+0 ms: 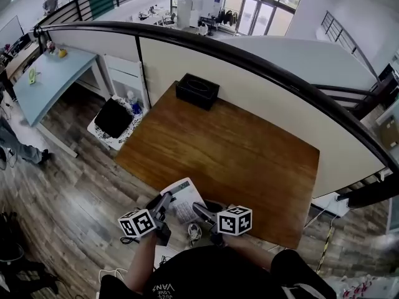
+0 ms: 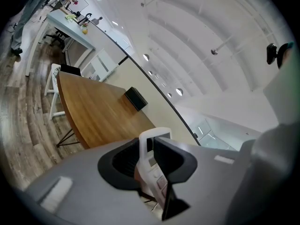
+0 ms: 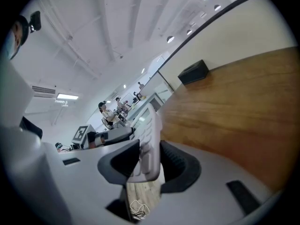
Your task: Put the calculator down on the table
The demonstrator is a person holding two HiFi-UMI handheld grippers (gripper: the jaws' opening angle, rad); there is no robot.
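A white calculator [image 1: 181,200] with grey keys hangs over the near left edge of the brown wooden table [image 1: 237,148], held from both sides. My left gripper [image 1: 164,202] is shut on its left end, and in the left gripper view the calculator [image 2: 151,170] stands edge-on between the dark pads of the left gripper [image 2: 151,159]. My right gripper [image 1: 201,212] is shut on the other end. In the right gripper view the calculator [image 3: 147,142] is clamped in the right gripper [image 3: 149,162], keys facing left. Whether it touches the tabletop I cannot tell.
A black box [image 1: 197,91] sits at the table's far edge against a curved beige partition [image 1: 268,86]. A white stool with a black bag [image 1: 114,120] stands left of the table. A light blue desk [image 1: 53,76] lies further left. Wood-plank floor runs below.
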